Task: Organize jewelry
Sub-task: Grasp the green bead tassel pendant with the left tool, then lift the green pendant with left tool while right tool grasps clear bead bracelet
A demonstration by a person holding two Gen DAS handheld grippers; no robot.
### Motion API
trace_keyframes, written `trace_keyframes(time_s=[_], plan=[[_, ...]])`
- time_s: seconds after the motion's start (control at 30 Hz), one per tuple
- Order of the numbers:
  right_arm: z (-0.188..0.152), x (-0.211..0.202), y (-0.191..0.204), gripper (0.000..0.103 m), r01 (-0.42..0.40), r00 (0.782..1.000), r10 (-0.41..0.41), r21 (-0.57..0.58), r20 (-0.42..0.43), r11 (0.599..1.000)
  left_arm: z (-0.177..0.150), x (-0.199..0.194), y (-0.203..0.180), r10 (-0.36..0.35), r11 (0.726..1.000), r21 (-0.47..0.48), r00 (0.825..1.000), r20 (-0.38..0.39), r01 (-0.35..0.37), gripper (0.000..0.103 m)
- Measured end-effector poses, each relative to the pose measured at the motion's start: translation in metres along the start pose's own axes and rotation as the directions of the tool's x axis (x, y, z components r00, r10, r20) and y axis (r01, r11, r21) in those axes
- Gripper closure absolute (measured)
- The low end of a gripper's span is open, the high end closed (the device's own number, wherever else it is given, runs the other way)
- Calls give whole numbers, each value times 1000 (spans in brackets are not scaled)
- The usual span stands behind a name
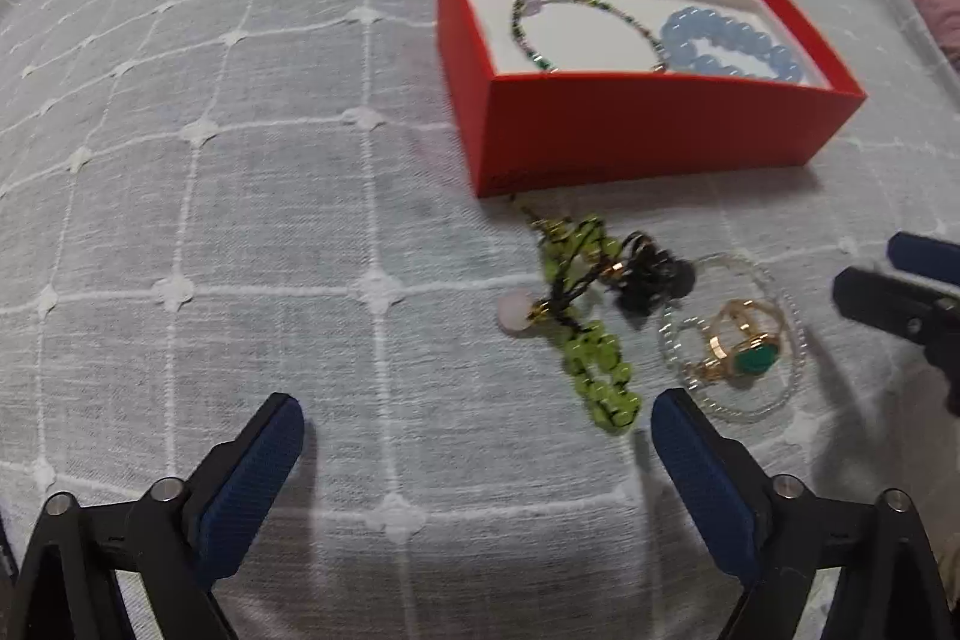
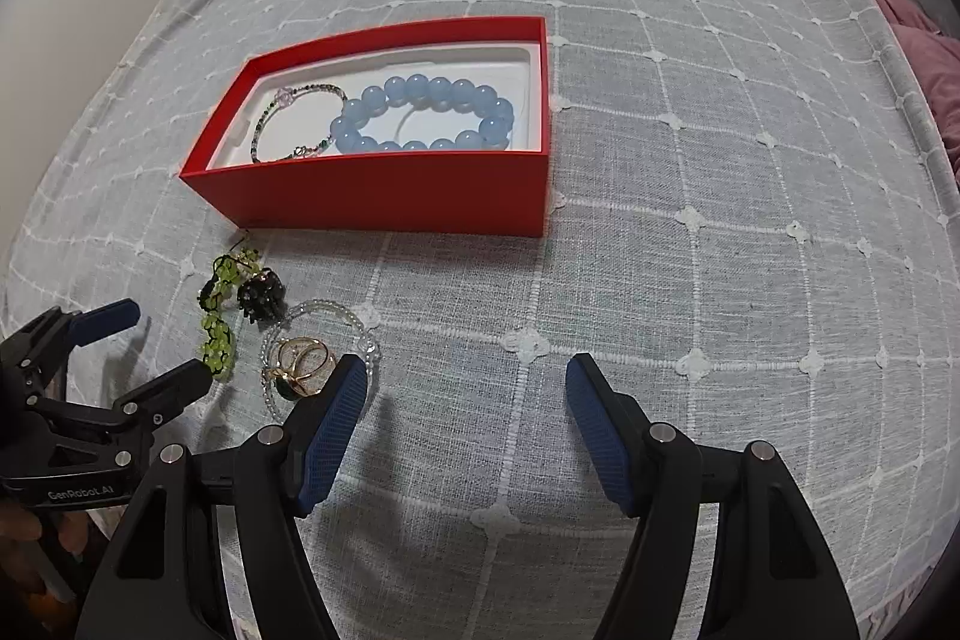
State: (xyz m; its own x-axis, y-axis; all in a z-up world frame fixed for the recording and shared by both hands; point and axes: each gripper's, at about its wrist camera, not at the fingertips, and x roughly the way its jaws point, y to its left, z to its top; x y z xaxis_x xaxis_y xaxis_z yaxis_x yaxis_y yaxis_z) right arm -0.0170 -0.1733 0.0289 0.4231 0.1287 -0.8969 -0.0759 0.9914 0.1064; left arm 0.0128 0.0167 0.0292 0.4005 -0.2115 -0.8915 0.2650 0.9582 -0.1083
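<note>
Two bracelets, one of blue beads (image 2: 420,115) and one thin and dark-beaded (image 2: 288,124), lie inside the red box (image 2: 384,196) on the grey checked cloth (image 2: 720,220). Just before the box lie a green beaded piece (image 1: 591,334), a clear bracelet (image 1: 735,334) and gold rings (image 1: 741,340). Left gripper (image 1: 477,424) and right gripper (image 2: 465,382) hover with fingers spread, holding nothing.

— What is sitting in the box (image 2: 384,196)?
— Two bracelets are lying side by side in it, on the cloth-covered surface (image 2: 720,220).
— And in front?
— A beaded strand (image 1: 591,340) is lying beside a clear bracelet (image 1: 735,340) ringing a ring (image 1: 744,346).
</note>
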Motion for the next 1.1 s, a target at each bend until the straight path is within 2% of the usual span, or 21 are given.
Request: trace_keyframes(time_s=[0.13, 0.2, 0.27, 0.4, 0.67, 0.8, 0.97, 1.1], plan=[[-2, 1, 1, 31, -2, 1000, 2, -4, -6, 1000, 5, -1, -4, -54, 998, -20, 998, 23, 54, 34], [-2, 1, 2, 31, -4, 1000, 3, -8, -8, 1000, 7, -3, -6, -68, 998, -10, 997, 39, 68, 46], [-2, 1, 2, 31, -5, 1000, 5, -7, -8, 1000, 10, -3, -10, -81, 997, 3, 995, 57, 81, 50], [-4, 4, 3, 31, -15, 1000, 15, -2, -20, 1000, 14, 2, -18, -71, 997, 29, 995, 69, 69, 67], [-6, 6, 5, 31, -32, 999, 31, -7, -27, 999, 19, 11, -20, -40, 999, 36, 997, 70, 38, 77], [-7, 9, 5, 31, -35, 999, 35, 0, -36, 999, 20, 16, -18, -11, 1000, 28, 998, 62, 9, 87], [-9, 10, 10, 31, -37, 999, 36, -17, -32, 999, 20, 13, -15, -9, 1000, 1, 998, 57, 9, 95], [-11, 7, 22, 31, -55, 998, 54, -72, -17, 996, 19, 9, -10, -3, 999, -32, 998, 61, 5, 95]])
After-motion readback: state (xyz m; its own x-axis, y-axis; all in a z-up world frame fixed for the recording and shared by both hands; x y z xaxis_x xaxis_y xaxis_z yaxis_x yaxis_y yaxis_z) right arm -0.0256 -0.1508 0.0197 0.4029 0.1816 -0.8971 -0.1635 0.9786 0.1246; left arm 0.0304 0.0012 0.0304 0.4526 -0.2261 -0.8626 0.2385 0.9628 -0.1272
